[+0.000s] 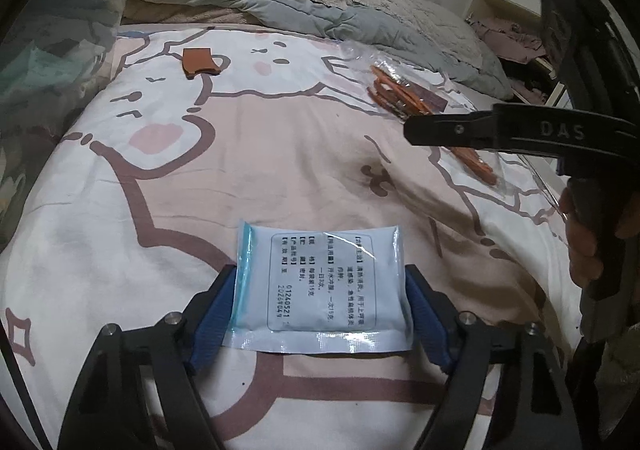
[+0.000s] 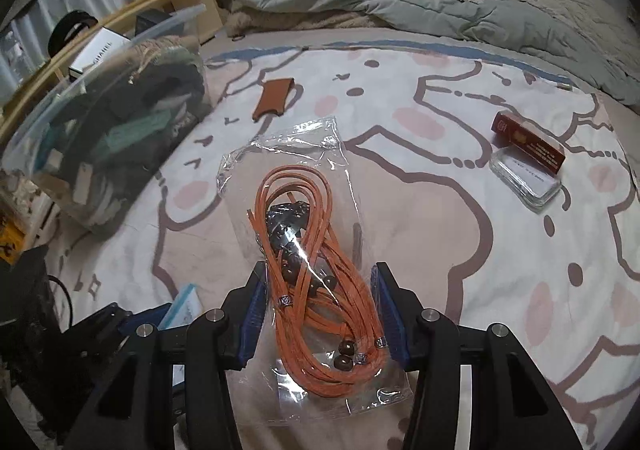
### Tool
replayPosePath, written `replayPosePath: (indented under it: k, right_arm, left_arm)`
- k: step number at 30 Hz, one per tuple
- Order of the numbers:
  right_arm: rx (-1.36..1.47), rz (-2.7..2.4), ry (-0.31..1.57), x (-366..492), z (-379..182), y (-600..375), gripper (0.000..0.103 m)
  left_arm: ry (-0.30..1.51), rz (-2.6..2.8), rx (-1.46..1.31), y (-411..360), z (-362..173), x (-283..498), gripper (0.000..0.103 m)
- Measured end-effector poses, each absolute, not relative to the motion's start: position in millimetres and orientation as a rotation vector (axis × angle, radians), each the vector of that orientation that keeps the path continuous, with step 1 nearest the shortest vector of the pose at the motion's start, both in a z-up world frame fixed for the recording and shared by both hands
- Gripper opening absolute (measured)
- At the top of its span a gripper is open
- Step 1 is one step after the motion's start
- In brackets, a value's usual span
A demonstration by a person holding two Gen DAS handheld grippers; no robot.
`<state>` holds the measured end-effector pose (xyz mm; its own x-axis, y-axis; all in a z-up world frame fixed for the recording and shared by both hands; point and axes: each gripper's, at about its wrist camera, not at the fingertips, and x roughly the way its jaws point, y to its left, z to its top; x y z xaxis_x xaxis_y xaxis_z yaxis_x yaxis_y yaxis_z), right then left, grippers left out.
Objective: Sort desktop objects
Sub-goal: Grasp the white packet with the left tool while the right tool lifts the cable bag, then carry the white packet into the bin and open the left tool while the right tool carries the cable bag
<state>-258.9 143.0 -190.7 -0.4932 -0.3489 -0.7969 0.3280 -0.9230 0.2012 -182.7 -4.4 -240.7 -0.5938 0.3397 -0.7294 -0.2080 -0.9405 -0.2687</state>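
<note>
Sorting looks barely begun. The left tool (image 1: 320, 310) is clamped on a pale blue printed foil sachet (image 1: 320, 282), and the right tool (image 2: 318, 314) pinches a clear plastic bag of orange cord (image 2: 316, 250) over the cartoon-print bed cover (image 2: 480, 250). A tan leather sleeve (image 2: 274, 97), red carton (image 2: 528, 141) and clear glass block (image 2: 524, 181) lie unsorted (destination unclear).

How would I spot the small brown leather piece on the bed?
Start at the cartoon-print bedspread and look toward its far edge, near the clear bag of clothes. The brown leather piece lies flat there by itself. It is the only plain tan item, unwrapped, unlike the bagged orange cords.
</note>
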Motion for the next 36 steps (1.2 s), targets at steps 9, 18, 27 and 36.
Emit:
replayPosePath:
  k: [9, 18, 27, 36]
  right_arm:
    - [1.278, -2.429, -0.098, -236, -183, 152, 0.052]
    - [1.201, -2.439, -0.169, -197, -164, 155, 0.052]
    - [1.098, -2.449, -0.205, -158, -132, 150, 0.052]
    - [0.995, -2.453, -0.262, -138, -95, 149, 0.052]
  left_arm:
    - [-0.291, 2.560, -1.215, -20, -230, -172, 0.080]
    - [-0.298, 2.628, -1.163, -38, -200, -147, 0.080]
    - [-0.246, 2.692, -1.029, -52, -147, -121, 0.080]
    - [-0.220, 2.775, -0.890, -88, -88, -111, 0.080]
